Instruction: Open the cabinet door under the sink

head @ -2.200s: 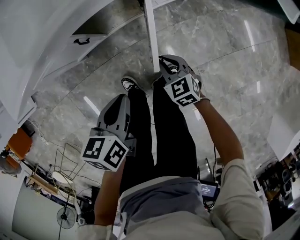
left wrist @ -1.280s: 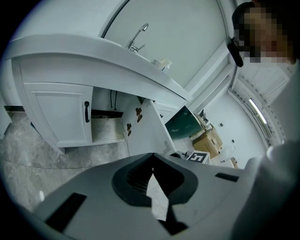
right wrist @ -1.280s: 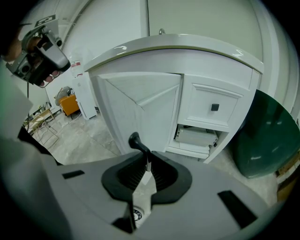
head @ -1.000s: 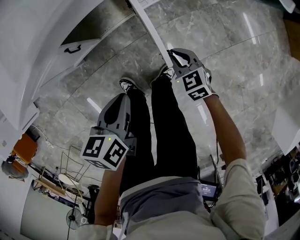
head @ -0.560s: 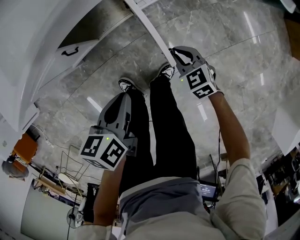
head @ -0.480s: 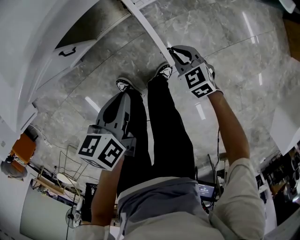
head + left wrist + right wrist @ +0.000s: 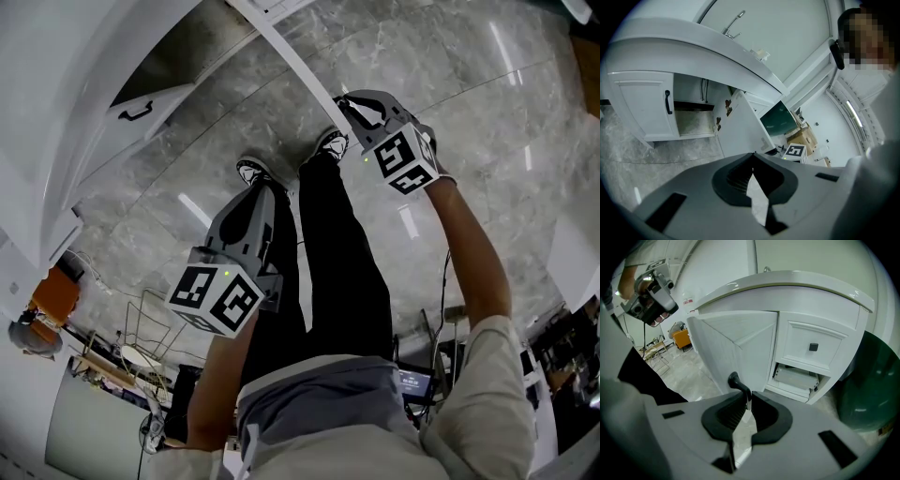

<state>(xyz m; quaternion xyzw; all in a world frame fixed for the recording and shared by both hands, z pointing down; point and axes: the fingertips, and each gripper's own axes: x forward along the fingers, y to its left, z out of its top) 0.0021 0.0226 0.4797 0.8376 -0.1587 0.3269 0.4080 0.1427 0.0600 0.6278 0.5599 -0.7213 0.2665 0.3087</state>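
Note:
The white under-sink cabinet door (image 7: 736, 345) stands swung out from the cabinet, and in the head view it shows edge-on as a thin white slab (image 7: 291, 56). My right gripper (image 7: 747, 397) (image 7: 345, 105) is shut on the door's black handle (image 7: 737, 382). The left gripper (image 7: 260, 187) (image 7: 752, 157) hangs over the person's leg, shut with nothing in it. In the left gripper view the opened compartment (image 7: 693, 123) shows pipes inside. The neighbouring door (image 7: 642, 108) with its black handle (image 7: 668, 102) stays closed.
A faucet (image 7: 733, 26) rises from the countertop. Right of the open door sit a drawer front with a small black knob (image 7: 813, 347) and a dark green bin (image 7: 876, 380). The person's legs and shoes (image 7: 258, 172) stand on the grey marble floor (image 7: 450, 84).
The door has swung further out, with my right gripper still on its handle and moving right and away from the cabinet. The left gripper has barely shifted.

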